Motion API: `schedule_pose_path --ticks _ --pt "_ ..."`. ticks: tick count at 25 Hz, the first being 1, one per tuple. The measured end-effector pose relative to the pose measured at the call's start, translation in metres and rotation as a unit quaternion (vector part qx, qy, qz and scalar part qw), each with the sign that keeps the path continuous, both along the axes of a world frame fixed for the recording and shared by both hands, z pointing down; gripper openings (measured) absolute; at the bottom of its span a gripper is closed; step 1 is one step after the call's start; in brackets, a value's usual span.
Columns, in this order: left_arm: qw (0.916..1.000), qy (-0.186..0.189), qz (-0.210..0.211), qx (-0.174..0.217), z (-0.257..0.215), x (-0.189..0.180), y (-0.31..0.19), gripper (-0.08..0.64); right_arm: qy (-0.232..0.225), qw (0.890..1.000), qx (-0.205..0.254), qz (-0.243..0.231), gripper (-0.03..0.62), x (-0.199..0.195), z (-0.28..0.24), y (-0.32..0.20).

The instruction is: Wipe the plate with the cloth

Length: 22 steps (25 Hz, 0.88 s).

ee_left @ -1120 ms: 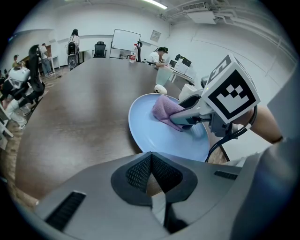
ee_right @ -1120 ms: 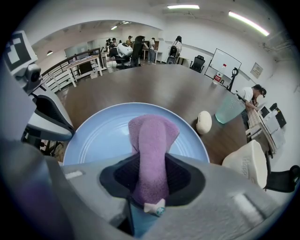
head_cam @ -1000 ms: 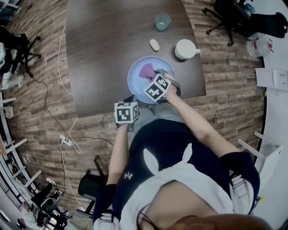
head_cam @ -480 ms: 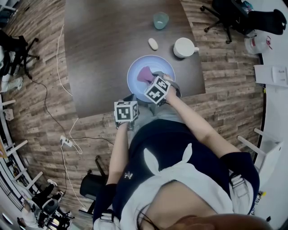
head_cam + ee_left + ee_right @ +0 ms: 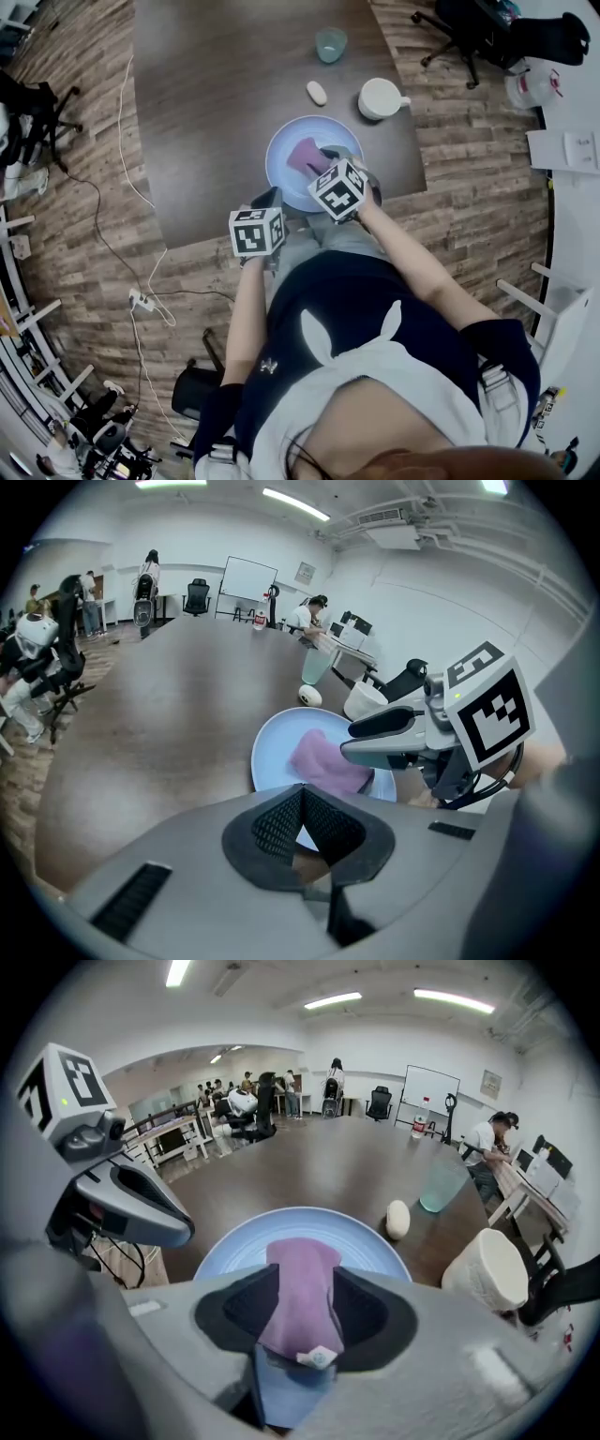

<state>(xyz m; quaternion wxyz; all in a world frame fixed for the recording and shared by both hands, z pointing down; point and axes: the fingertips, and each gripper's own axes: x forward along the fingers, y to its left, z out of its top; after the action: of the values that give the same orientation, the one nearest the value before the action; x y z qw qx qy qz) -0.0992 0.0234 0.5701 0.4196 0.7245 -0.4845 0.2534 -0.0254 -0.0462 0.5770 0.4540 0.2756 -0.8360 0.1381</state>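
The room is lit evenly from above by ceiling strip lights (image 5: 450, 999) (glare is confined to the tubes themselves). Heavy fisheye bending and dark vignetted corners are seen in both gripper views. Nearest foreground is rendered soft; shadows are faint.

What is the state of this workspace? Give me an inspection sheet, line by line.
Surface: dark table, nothing spilled that shows.
Job's things: pale blue plate near the table's front edge; purple cloth on it.
Clutter: teal cup, small pale oval object and white mug, all beyond the plate.
Grippers: left gripper jaws together, nothing between them; right gripper jaws wide, just been opening, cloth between them.
Cables: white cable and power strip on the floor.
Surroundings: wood-look floor, office chairs, people in the background.
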Motion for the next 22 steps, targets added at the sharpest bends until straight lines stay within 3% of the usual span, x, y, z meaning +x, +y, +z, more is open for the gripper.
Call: schedule_pose_path --ticks 4,5,9,14,18,22 --pt "0.9995 0.015 0.009 0.027 -0.021 0.010 -0.006 0.003 -0.046 0.998 0.019 0.025 0.167 0.003 -0.028 -0.001" --pt "0.9992 0.021 0.011 0.033 -0.026 0.013 -0.008 0.004 -0.058 0.997 0.026 0.034 0.104 0.003 -0.034 -0.002" --pt "0.9966 0.053 0.019 0.060 -0.044 0.023 -0.008 0.003 -0.112 0.991 0.040 0.061 0.000 0.002 -0.057 0.002" --pt "0.9921 0.081 0.033 0.089 -0.065 0.036 -0.002 0.003 -0.191 0.980 0.021 0.061 0.000 -0.004 -0.084 0.022" --pt "0.9886 0.093 0.039 0.112 -0.079 0.039 0.003 0.003 -0.217 0.973 0.015 0.076 -0.002 -0.002 -0.101 0.035" --pt "0.9847 0.046 0.079 0.148 -0.088 0.042 0.012 0.003 -0.210 0.973 0.027 0.088 -0.002 0.003 -0.108 0.048"
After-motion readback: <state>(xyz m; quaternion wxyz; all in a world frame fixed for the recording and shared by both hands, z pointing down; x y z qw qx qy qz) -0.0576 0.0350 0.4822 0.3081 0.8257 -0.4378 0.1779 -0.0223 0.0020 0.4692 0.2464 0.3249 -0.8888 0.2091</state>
